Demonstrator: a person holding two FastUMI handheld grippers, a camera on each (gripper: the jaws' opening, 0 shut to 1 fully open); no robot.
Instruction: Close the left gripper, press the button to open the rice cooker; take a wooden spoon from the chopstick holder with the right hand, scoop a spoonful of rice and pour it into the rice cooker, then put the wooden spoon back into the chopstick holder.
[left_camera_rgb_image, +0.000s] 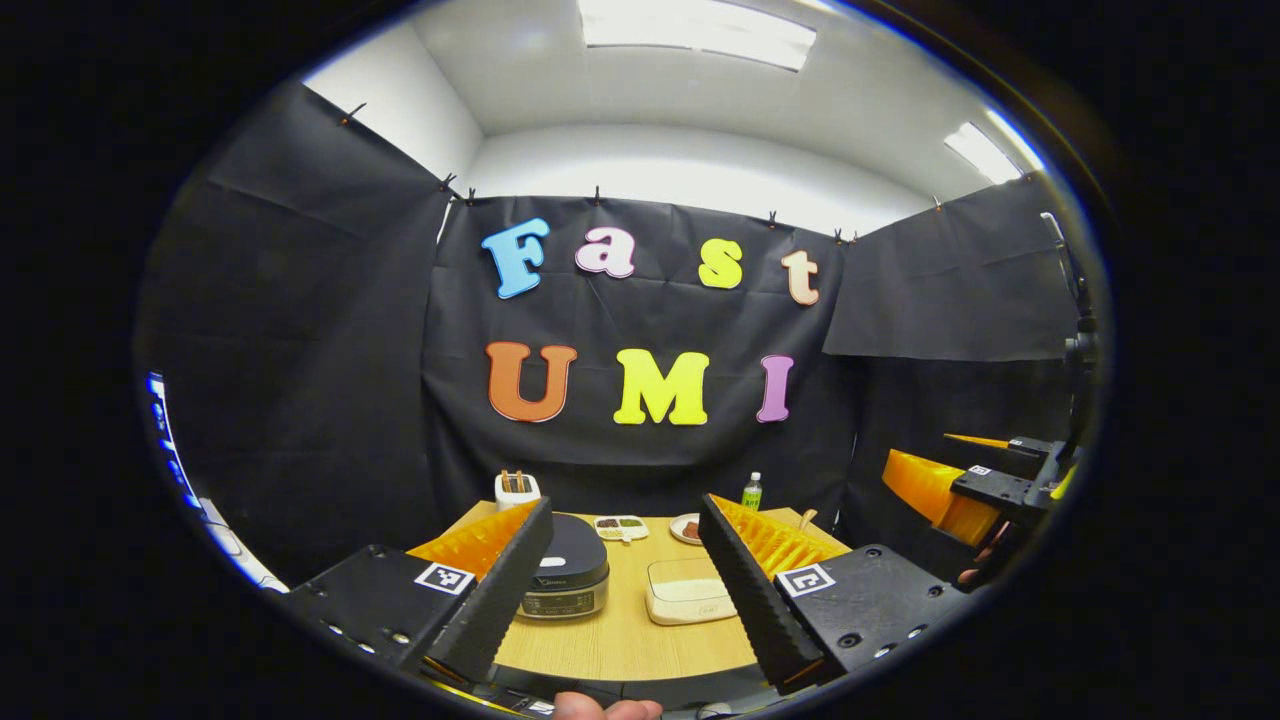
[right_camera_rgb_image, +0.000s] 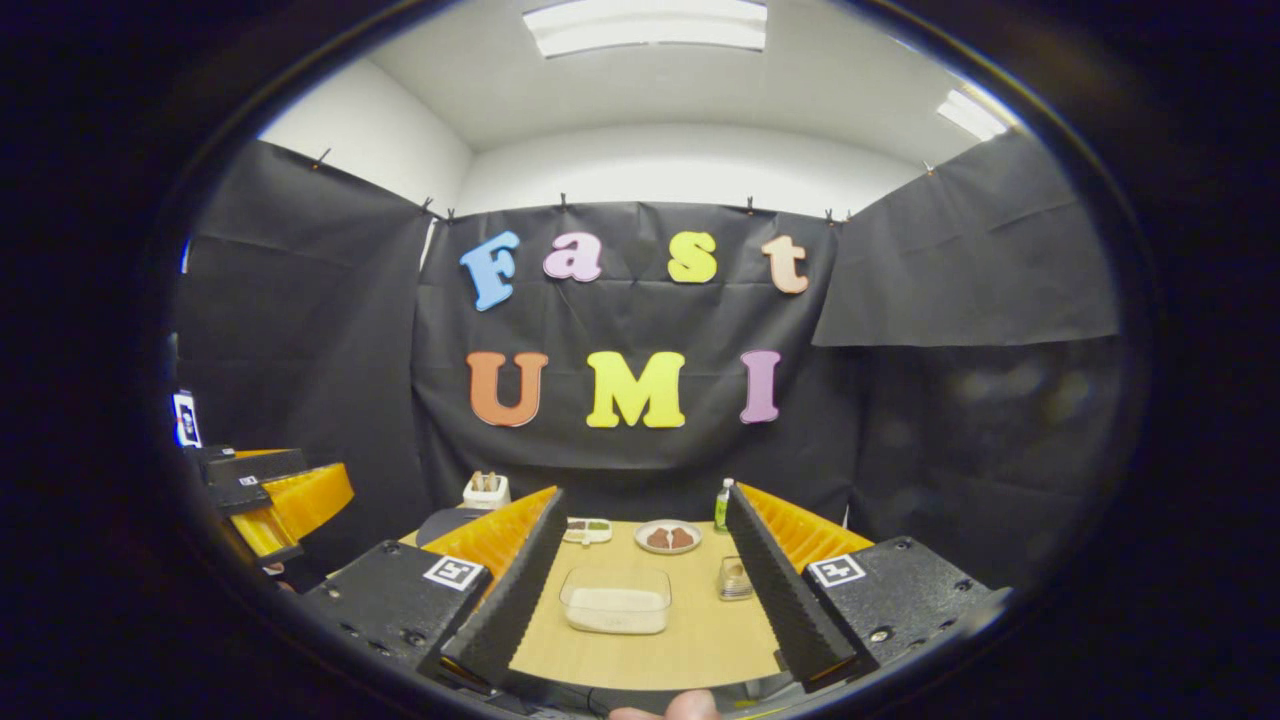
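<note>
The rice cooker (left_camera_rgb_image: 565, 575), dark lid shut over a silver body, stands on the wooden table (left_camera_rgb_image: 620, 645) just inside my left finger. My left gripper (left_camera_rgb_image: 626, 508) is open and held back from the table, with nothing between its fingers. To the cooker's right lies a clear box of white rice (left_camera_rgb_image: 688, 590) (right_camera_rgb_image: 615, 600). My right gripper (right_camera_rgb_image: 646, 495) is open too, with the rice box straight ahead of it. A clear holder (right_camera_rgb_image: 735, 578) stands beside its right finger. A wooden handle tip (left_camera_rgb_image: 806, 518) pokes up there. The cooker lid (right_camera_rgb_image: 450, 522) peeks out behind the left finger.
At the back of the table stand a white toaster-like box (left_camera_rgb_image: 517, 488), a divided dish (left_camera_rgb_image: 620, 525), a small plate of brown food (right_camera_rgb_image: 668, 537) and a green bottle (right_camera_rgb_image: 723, 503). The other gripper hangs off to each side (left_camera_rgb_image: 985, 485) (right_camera_rgb_image: 270, 495).
</note>
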